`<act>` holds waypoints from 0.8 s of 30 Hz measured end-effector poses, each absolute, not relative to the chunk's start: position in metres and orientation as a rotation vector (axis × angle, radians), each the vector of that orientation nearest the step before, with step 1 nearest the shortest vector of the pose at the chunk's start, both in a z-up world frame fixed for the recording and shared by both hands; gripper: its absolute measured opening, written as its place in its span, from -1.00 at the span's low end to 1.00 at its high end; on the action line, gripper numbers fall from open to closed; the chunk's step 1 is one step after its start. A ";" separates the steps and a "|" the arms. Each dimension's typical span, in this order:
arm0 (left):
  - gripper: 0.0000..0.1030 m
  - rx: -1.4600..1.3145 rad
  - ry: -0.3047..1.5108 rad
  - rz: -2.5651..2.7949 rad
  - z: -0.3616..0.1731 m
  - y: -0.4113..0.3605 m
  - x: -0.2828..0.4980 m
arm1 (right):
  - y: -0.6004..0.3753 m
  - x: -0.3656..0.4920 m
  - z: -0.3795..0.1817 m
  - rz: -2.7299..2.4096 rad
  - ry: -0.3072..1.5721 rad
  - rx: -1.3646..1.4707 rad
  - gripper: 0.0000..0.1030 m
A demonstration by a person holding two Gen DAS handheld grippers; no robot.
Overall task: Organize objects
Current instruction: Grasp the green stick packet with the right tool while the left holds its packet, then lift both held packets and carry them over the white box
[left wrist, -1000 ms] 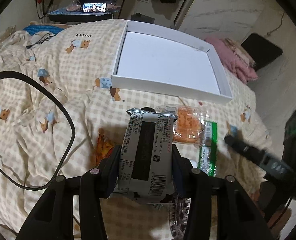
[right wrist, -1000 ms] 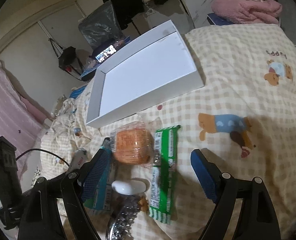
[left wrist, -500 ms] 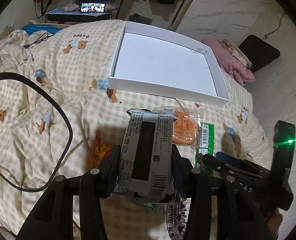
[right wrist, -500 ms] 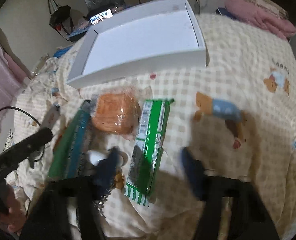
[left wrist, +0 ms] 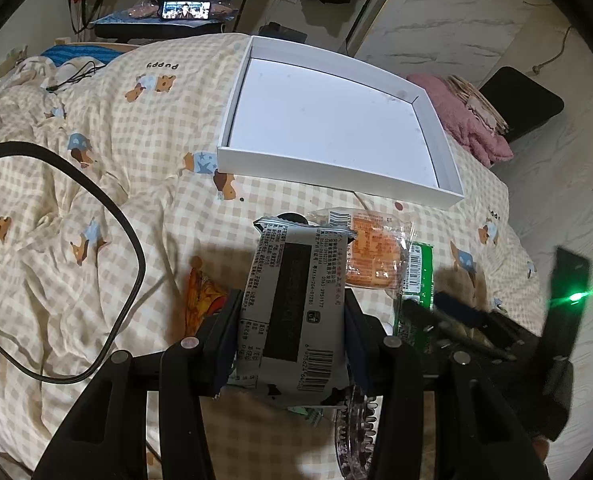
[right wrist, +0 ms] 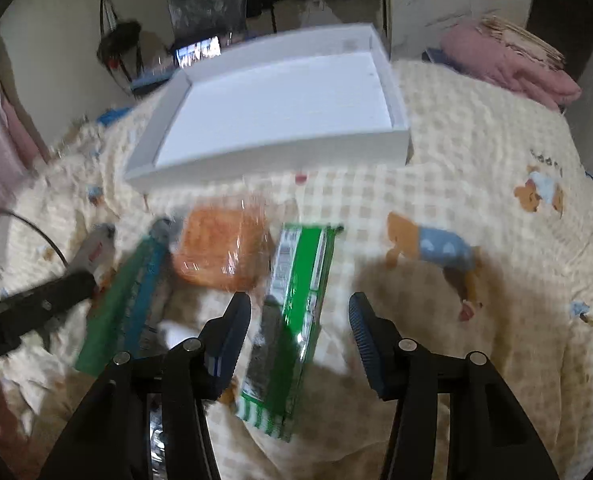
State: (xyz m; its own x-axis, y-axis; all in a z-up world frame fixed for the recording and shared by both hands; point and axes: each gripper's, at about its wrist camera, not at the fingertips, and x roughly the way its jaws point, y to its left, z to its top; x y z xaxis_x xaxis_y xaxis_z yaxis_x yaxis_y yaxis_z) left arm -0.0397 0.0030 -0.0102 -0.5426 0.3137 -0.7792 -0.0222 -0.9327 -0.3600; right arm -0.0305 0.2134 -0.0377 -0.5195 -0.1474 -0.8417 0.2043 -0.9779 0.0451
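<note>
My left gripper (left wrist: 292, 312) is shut on a grey and black snack packet (left wrist: 294, 308), held above the bed. A white shallow box (left wrist: 336, 168) lies beyond it, also in the right wrist view (right wrist: 272, 152). An orange wrapped snack (left wrist: 374, 258) and a green packet (left wrist: 414, 292) lie on the bedspread to the right. My right gripper (right wrist: 298, 320) is open with its jaws on either side of the green packet (right wrist: 296, 312). The orange snack (right wrist: 220, 252) lies just left of it. The right gripper also shows in the left wrist view (left wrist: 448, 312).
A checked bedspread (left wrist: 116, 168) with puppy prints covers the bed. A black cable (left wrist: 128, 264) loops at the left. A pink blanket (right wrist: 512, 68) and a black chair (left wrist: 524, 100) lie past the bed's right edge. A green and blue packet (right wrist: 132, 292) and a clear spiked item (left wrist: 352, 432) lie near.
My right gripper has swung in over the green packet, and its jaws now straddle it. My left gripper still holds the grey packet in about the same place.
</note>
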 end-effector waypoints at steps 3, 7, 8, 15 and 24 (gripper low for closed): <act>-0.02 -1.392 -0.464 2.556 -0.011 0.003 -0.040 | 0.207 -0.030 -0.046 -2.567 0.177 1.449 0.05; -0.02 -1.399 -0.464 2.552 -0.012 0.004 -0.040 | 0.195 -0.027 -0.053 -2.562 0.363 1.463 0.06; -0.02 -1.398 -0.464 2.554 -0.012 0.003 -0.040 | 0.192 -0.028 -0.053 -2.562 0.411 1.468 0.06; -0.02 -1.396 -0.468 2.556 -0.012 0.003 -0.040 | 0.203 -0.025 -0.035 -2.648 0.412 1.412 -0.38; -0.02 -1.342 -0.479 2.564 -0.007 0.003 -0.039 | 0.223 -0.040 0.000 -2.802 0.005 1.239 -0.47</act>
